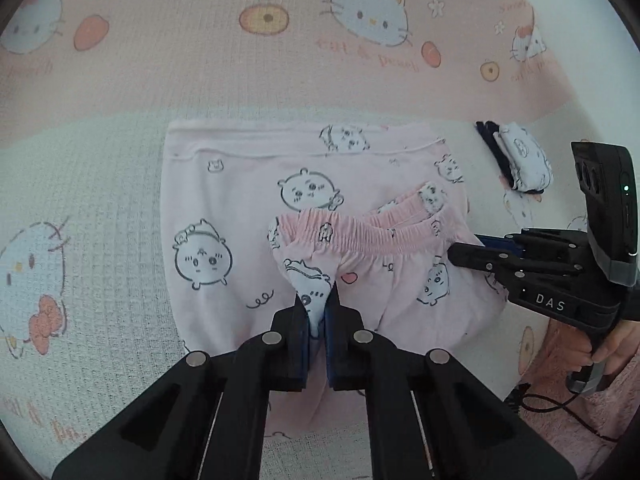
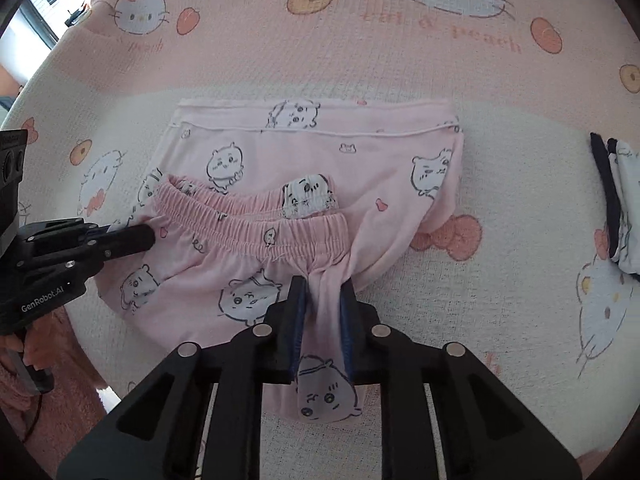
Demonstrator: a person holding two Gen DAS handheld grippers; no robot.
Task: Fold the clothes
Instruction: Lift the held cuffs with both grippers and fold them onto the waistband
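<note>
Pink trousers with a cartoon-animal print lie folded on a bedsheet patterned with cats and peaches; the hem edge lies at the far side and the elastic waistband is doubled back across the middle, facing the cameras. The left gripper points steeply downward, its jaws closed to a narrow gap on a pinch of fabric just below the left end of the waistband. The right gripper likewise points down, its jaws nearly closed on a bunched fold of fabric below the right end of the waistband. Each gripper appears at the edge of the other's view, fingers touching the trousers. A small folded garment, dark and white, lies apart to the right on the sheet.
</note>
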